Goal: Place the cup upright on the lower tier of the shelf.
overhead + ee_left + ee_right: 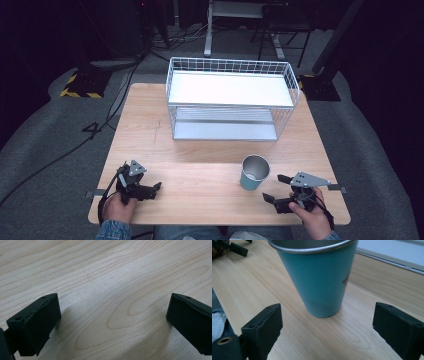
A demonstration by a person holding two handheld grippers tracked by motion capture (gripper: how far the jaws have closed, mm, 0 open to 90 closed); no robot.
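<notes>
Cup: a teal metal cup (254, 172) with a bare steel rim stands upright near the worktop's (150, 130) front edge, right of centre, in front of the wire rack (232, 97).
Handling: probably light, stiff and not fragile; the smooth tapered wall looks slippery, so a grip could slide toward the narrow base.
Where to hold: likely across the wall at mid-height, or over the rim with one jaw inside.
Right hand-held gripper (277, 188): jaws spread wide, empty, pointing at the cup from just beside it near the front right corner; in its own view the cup (319, 277) sits ahead of the jaws, not yet between them.
Left hand-held gripper (150, 190): near the front left corner, jaws apart over bare wood, holding nothing.
Hard to make out: the cup's rim is cut off in the right gripper view; a small dark mark on its side cannot be read; whether anything lies inside is unclear. The rack's lower shelf is partly hidden by the upper one.
</notes>
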